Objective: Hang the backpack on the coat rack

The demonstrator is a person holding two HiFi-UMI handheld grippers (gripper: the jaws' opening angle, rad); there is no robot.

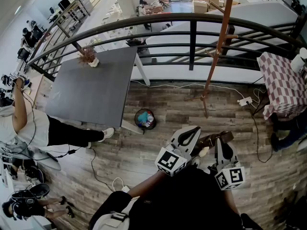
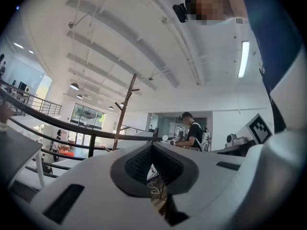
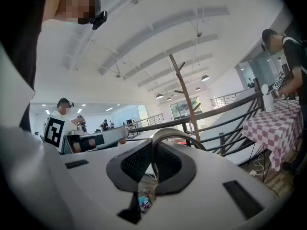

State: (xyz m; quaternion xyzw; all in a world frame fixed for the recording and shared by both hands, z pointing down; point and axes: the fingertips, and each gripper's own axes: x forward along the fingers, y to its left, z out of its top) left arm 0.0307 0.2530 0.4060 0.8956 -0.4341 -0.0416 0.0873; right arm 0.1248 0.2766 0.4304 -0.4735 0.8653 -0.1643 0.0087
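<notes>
The coat rack is a thin brown wooden pole with short pegs, standing on the plank floor in front of the railing; it also shows in the left gripper view and the right gripper view. Both grippers are low, close to my body, well short of the rack. My right gripper is shut on a brownish backpack strap that arches up out of its jaws. In the head view the strap runs between the two grippers. My left gripper is shut with nothing visible between its pads. A dark mass under the grippers hides the bag's body.
A grey table with a small dried plant stands at the left, and a round bin sits by its leg. A black railing runs behind the rack. A checkered-cloth table is at the right. Cables and a power strip lie near the rack's base.
</notes>
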